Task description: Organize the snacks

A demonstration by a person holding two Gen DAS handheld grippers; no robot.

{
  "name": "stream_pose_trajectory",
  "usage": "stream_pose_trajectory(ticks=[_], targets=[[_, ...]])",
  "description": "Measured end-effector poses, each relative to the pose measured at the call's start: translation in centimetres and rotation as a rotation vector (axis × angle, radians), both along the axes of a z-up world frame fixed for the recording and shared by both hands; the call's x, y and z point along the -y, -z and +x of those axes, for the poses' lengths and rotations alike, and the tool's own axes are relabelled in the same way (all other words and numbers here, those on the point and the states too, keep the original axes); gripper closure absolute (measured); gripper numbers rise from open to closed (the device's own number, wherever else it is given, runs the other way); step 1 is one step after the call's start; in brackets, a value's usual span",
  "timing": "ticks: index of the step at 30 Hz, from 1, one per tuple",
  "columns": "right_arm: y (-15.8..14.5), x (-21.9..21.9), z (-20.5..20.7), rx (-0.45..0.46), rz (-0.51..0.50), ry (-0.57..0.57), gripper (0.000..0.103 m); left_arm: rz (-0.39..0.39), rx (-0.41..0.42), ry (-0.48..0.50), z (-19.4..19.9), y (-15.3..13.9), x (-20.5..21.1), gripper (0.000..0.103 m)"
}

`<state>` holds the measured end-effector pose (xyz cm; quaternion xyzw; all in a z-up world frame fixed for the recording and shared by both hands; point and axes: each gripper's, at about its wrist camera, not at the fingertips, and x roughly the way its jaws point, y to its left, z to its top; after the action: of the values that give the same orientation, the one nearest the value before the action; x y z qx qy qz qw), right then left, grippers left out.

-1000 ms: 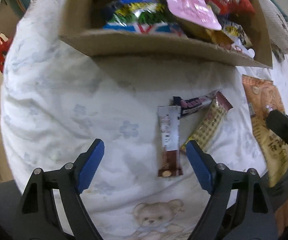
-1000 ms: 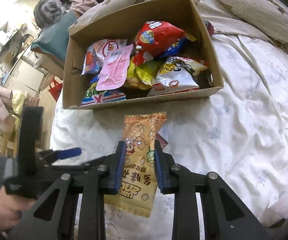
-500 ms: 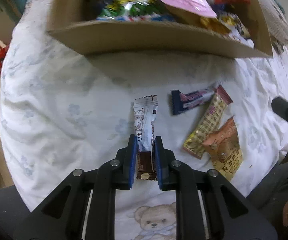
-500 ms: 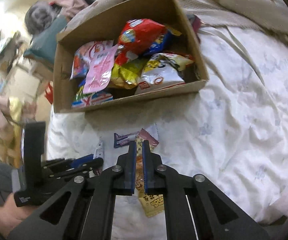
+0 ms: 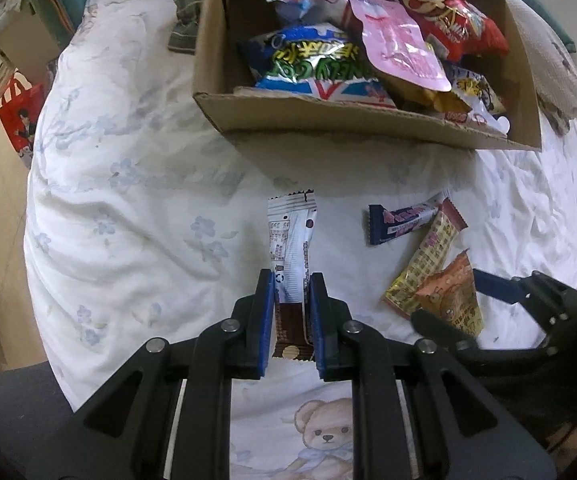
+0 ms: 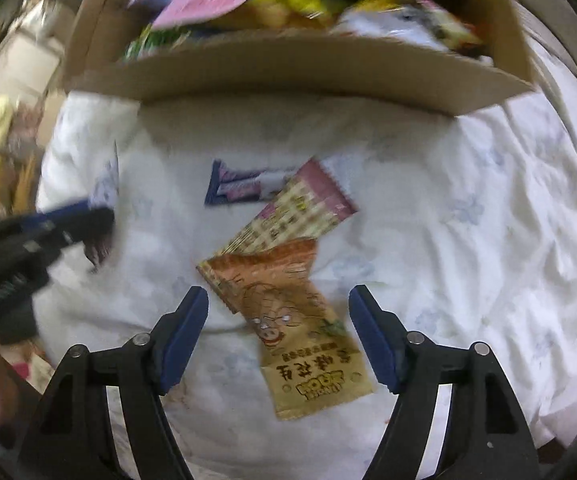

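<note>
Blue pads of the left gripper (image 5: 292, 312) are clamped on the lower end of the white bar (image 5: 293, 240), which juts upright toward the box (image 5: 368, 120), likely so it can be laid in line with the others on the quilt (image 5: 128, 208). The right gripper (image 6: 278, 338) stands wide apart over the orange packet (image 6: 288, 320), which lies flat, overlapping the yellow bar (image 6: 288, 216) beside the navy bar (image 6: 240, 186). A second ago the right gripper pinched that packet and the left was apart; now the roles are swapped.
</note>
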<state>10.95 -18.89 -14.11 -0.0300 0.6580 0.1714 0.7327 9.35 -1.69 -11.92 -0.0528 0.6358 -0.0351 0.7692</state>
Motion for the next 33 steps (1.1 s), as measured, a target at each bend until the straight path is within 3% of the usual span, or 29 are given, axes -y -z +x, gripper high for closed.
stream_pose_trajectory(ticks=[5,7,10,17,21,26,30,33], targets=[[1.0,-1.6,-0.4,0.024,-0.104,-0.067,0.045,0.041,0.014,-0.01,0.0,0.1,-0.2,0.089],[1.1,-1.6,-0.6,0.019,-0.104,-0.071,0.057,0.041,0.015,-0.01,0.1,0.0,-0.3,0.089],[0.3,-1.0,-0.8,0.027,-0.085,-0.058,0.064,0.05,0.023,-0.009,0.0,-0.3,-0.3,0.089],[-3.7,2.5,-1.3,0.096,0.073,0.051,0.066,0.067,0.05,-0.033,-0.3,-1.2,-1.3,0.089],[-7.2,4.7,-1.4,0.208,0.234,0.127,0.066,0.073,0.098,-0.056,-0.3,-2.5,-1.8,0.089],[-11.0,6.7,-1.1,0.335,0.371,0.196,0.066,0.071,0.228,-0.066,-0.8,-6.5,-2.5,0.089],[-13.5,7.7,-0.2,0.441,0.428,0.238,0.066,0.068,0.332,-0.092,-0.1,-9.9,-3.5,0.089],[-14.5,9.3,0.3,0.494,0.438,0.28,0.066,0.076,0.365,-0.09,1.2,-11.1,-3.8,0.089]])
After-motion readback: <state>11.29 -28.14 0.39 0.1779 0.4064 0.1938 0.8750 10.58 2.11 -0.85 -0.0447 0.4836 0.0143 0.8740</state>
